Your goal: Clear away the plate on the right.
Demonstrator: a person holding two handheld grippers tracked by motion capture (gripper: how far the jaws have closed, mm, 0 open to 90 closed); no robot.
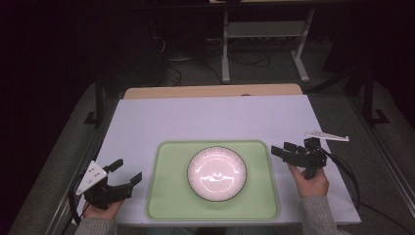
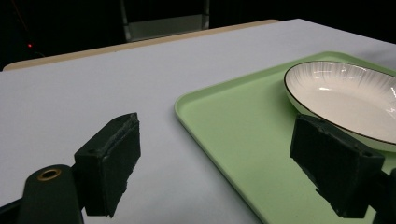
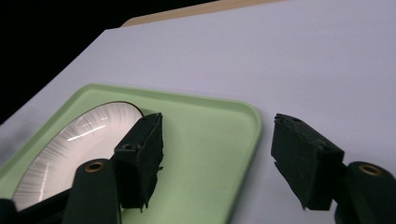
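A white plate (image 1: 217, 172) with a dark rim sits in the middle of a pale green tray (image 1: 166, 196) near the table's front edge. My left gripper (image 1: 128, 171) rests just left of the tray, open, with nothing between its jaws. In the left gripper view, the left gripper (image 2: 215, 140) spans the tray's corner (image 2: 210, 93), and the plate (image 2: 345, 93) lies beyond its right pad. My right gripper (image 1: 280, 148) is held off the tray's right edge, pointing left, open and empty. In the right gripper view, the right gripper (image 3: 217, 135) straddles the tray's edge (image 3: 196, 121), with the plate (image 3: 79, 140) past its left pad.
The tray lies on a white table top (image 1: 210, 117) with a wooden strip (image 1: 210, 91) along its far edge. Bare white surface stretches behind the tray. A metal stand's legs (image 1: 225, 58) and cables are on the dark floor beyond the table.
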